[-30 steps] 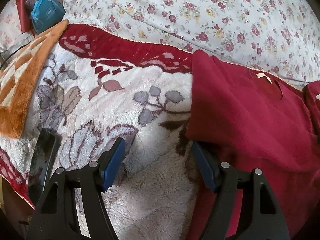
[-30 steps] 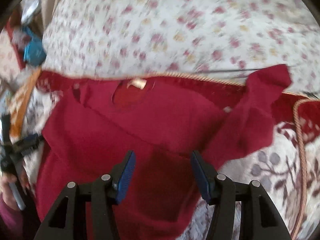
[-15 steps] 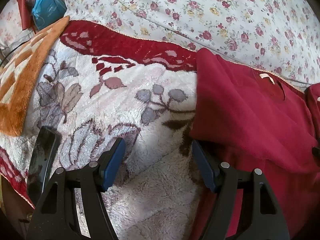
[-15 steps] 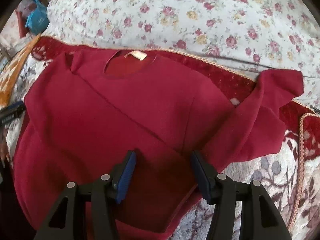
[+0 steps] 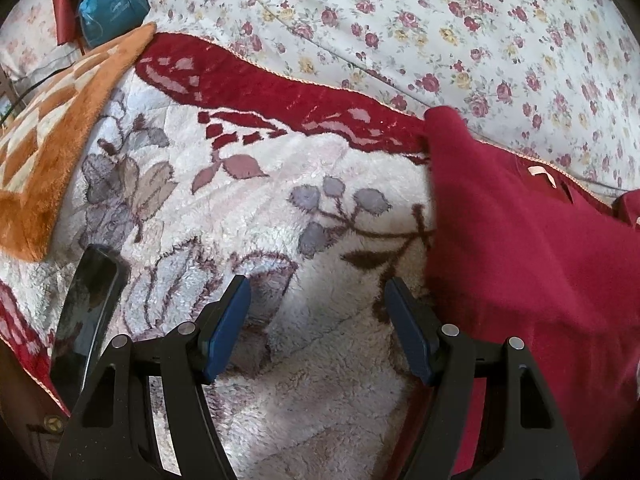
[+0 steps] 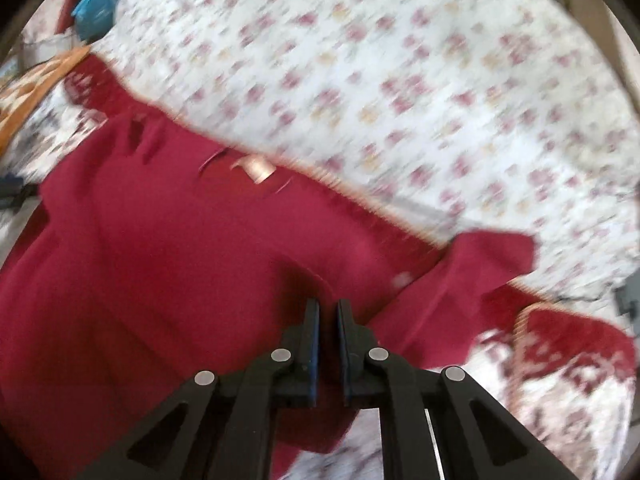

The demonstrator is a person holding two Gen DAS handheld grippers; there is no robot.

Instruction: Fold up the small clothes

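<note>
floral quilt (image 5: 460, 28) across the far side, fleece blanket (image 5: 256, 208) near, dark red top (image 6: 168, 264) spread flat on it. right gripper (image 6: 328, 312) has just snapped closed, pinching the top's near-right fabric. left gripper (image 5: 316, 300) hangs released over bare blanket, just left of the top.

no readable text, neck tag (image 5: 541, 173) blank

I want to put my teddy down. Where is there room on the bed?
Free: the fluffy blanket between the black phone and the red shirt. The flowered quilt behind is bare too. Crowded: the right side, where the shirt lies.
</note>
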